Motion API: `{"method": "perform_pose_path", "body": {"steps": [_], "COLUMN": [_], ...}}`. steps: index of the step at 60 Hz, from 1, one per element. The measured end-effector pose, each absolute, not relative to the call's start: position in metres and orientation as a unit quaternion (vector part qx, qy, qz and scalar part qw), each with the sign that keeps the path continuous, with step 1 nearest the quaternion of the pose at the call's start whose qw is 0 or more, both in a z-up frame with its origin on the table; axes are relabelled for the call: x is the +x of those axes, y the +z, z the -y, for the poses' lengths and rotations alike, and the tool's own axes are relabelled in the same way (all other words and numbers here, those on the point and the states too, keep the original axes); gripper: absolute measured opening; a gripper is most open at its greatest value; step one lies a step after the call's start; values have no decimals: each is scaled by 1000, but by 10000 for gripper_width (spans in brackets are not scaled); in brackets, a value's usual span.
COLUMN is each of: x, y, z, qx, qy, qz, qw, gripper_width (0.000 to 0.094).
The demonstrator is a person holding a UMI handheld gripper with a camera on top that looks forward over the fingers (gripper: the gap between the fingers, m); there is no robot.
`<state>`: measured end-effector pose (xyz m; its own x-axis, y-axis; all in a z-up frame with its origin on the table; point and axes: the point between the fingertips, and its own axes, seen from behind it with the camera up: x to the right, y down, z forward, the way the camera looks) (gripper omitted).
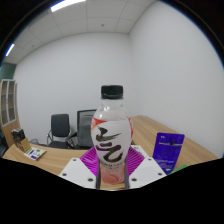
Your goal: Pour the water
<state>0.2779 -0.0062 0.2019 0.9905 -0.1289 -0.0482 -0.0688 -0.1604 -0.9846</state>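
At the frame's lower centre, the claw (112, 172) had closed on the bottle (111, 135), both pads pressing its sides; it stood upright, long axis vertical, cap pointing up, above the worktop (60, 160).

Plain white walls (60, 70) are seen meeting at a far corner, under a white panelled ceiling (105, 12) lit by long strip lights (67, 4). A black office chair (62, 128) is placed behind the long light-wood table (160, 130), far left.

Bottle (111, 138) blocks straight ahead betw gripper (112, 172) fingers, purple packet (168, 151) at right, bare table (65, 157) left
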Motion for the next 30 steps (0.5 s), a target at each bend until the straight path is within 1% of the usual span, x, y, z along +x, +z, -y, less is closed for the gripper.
{"method": "perform_pose_path", "body": {"steps": [8,18,24,26,30], "x": [299,310,313,313,312], "y": [137,83,58,64,62], "z": [11,13,14,14,16], "qx": [-787,-803,-813,-802,-800], "qy": [-39,-42,-48,-48,-49], "qz": [-72,-80,-77,-80,-82], "qw": [612,589,575,590,592], "gripper_width": [318,317,325,319,319]}}
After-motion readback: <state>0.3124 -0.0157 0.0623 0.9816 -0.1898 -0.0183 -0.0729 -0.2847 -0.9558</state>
